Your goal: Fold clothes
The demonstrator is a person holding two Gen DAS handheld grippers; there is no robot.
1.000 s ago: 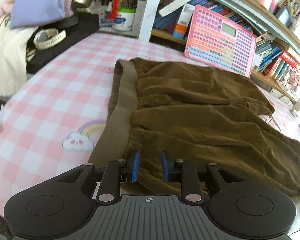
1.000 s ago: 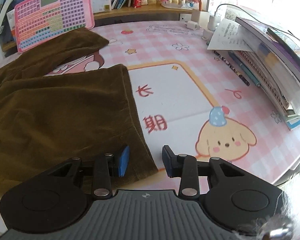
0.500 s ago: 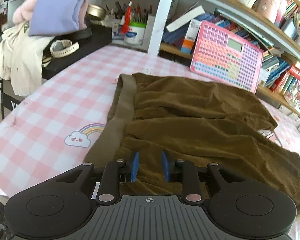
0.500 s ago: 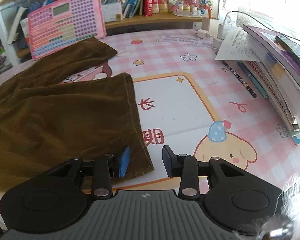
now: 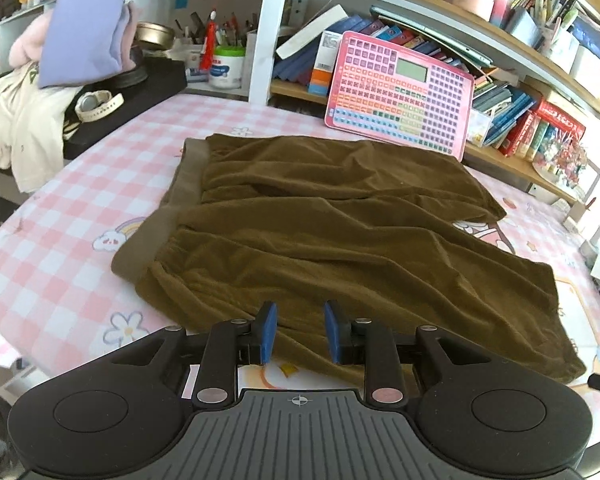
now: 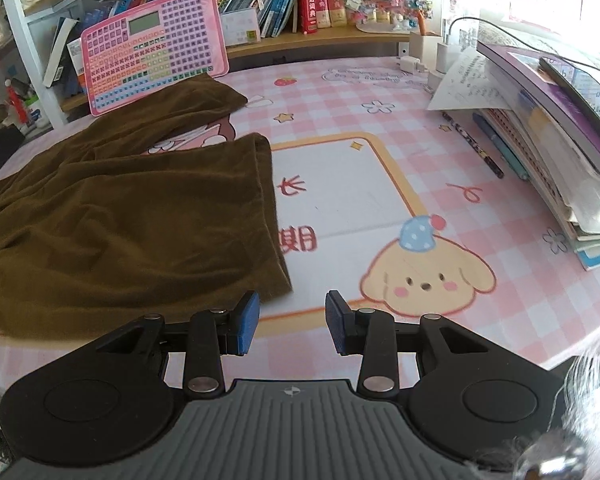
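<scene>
The left gripper [image 5: 297, 332] hangs over the near edge of the brown shorts [image 5: 340, 240], its blue pads a little apart and nothing pressed between them. The shorts lie spread flat on the pink checked tablecloth [image 5: 60, 216], with the waistband [image 5: 168, 216] at the left side and the two legs reaching to the right. Behind the shorts a pink keypad board [image 5: 400, 96] leans against the bookshelf. The right gripper [image 6: 292, 326] hangs above the tablecloth just beside the hem corner of the near leg [image 6: 276, 280], with the jaws apart and empty. At the far right a stack of books [image 6: 560, 128] lies on the table.
</scene>
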